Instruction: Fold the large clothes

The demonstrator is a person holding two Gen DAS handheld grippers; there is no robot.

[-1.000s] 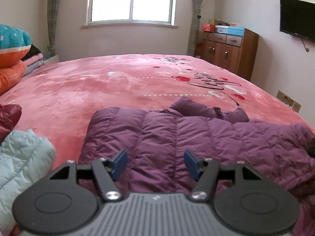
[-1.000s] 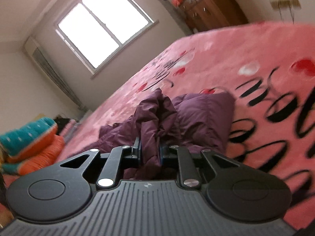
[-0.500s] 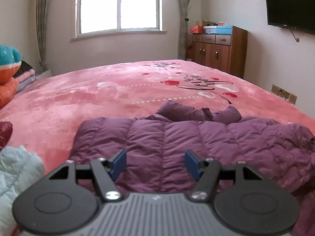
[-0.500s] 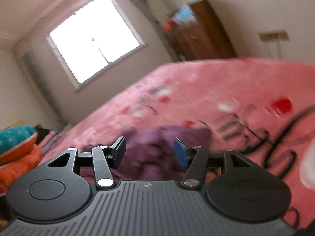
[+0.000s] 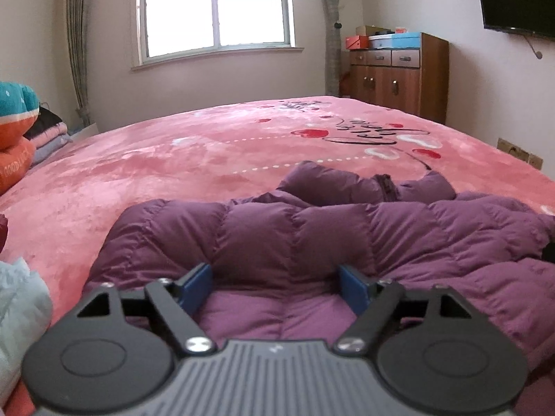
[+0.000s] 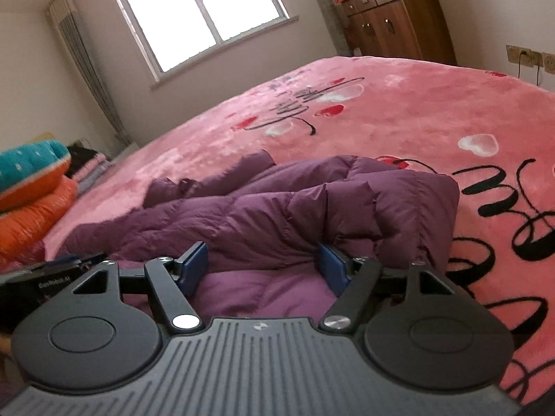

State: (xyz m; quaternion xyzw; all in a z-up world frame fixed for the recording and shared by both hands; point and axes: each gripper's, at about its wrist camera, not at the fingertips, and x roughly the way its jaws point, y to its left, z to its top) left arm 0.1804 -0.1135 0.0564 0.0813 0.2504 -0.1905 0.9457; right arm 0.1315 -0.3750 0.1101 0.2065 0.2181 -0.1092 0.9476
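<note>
A purple quilted down jacket [image 5: 312, 239] lies folded on the pink bedspread [image 5: 173, 170], its collar at the far side. It also shows in the right wrist view [image 6: 312, 204], with a thick fold at its right end. My left gripper [image 5: 275, 286] is open and empty, low over the jacket's near edge. My right gripper [image 6: 263, 265] is open and empty, low over the jacket's near right part. The left gripper's body [image 6: 52, 277] shows at the left edge of the right wrist view.
A pale mint garment [image 5: 17, 308] lies at the near left. Orange and teal bedding [image 5: 14, 135] is stacked at the far left of the bed. A wooden cabinet [image 5: 399, 76] stands by the far right wall, under a wall TV [image 5: 517, 0].
My right gripper has let go of the purple jacket and opened; the lifted part now lies folded on the bed. My left gripper has stayed open and shifted slightly.
</note>
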